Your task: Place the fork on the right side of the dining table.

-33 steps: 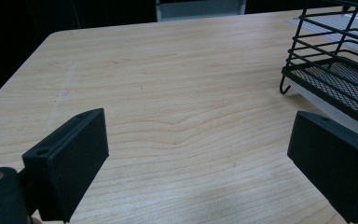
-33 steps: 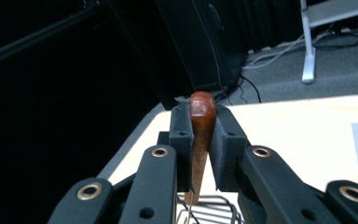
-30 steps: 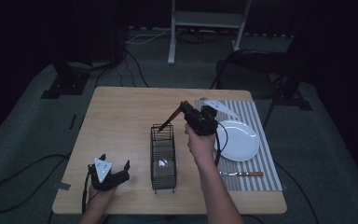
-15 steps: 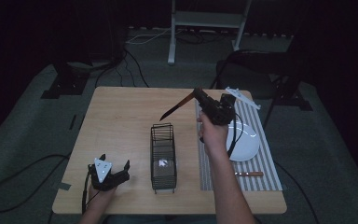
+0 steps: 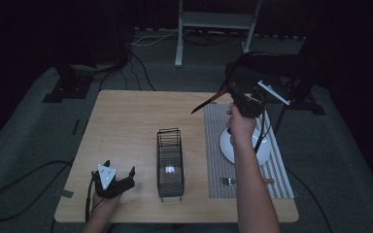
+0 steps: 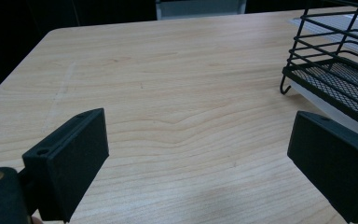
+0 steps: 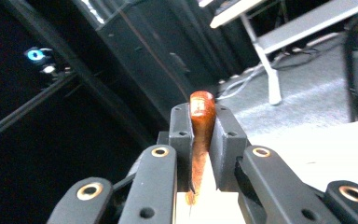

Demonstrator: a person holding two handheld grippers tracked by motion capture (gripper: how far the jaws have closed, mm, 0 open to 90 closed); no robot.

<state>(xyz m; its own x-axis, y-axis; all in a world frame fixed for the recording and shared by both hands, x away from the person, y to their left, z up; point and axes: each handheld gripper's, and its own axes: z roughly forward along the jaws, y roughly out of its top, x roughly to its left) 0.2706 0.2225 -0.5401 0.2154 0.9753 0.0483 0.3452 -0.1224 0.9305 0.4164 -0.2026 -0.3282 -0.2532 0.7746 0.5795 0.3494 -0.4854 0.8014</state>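
Your right gripper (image 5: 229, 92), upper right of frame, clamps wooden-handled knife (image 5: 208, 101) above striped placemat (image 5: 214, 131). Your left gripper (image 5: 120, 174), lower left, jaws spread, empty, beside black wire rack (image 5: 170, 162).

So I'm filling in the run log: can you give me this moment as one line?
right gripper: shut on wooden-handled knife, raised over placemat | left gripper: open, empty, on table | wire rack: mid-table

The knife (image 5: 209, 100), with a reddish-brown wooden handle (image 7: 201, 122) and a dark blade, is clamped by its handle between the jaws of the right gripper (image 7: 200, 140), blade slanting down and left above the table.
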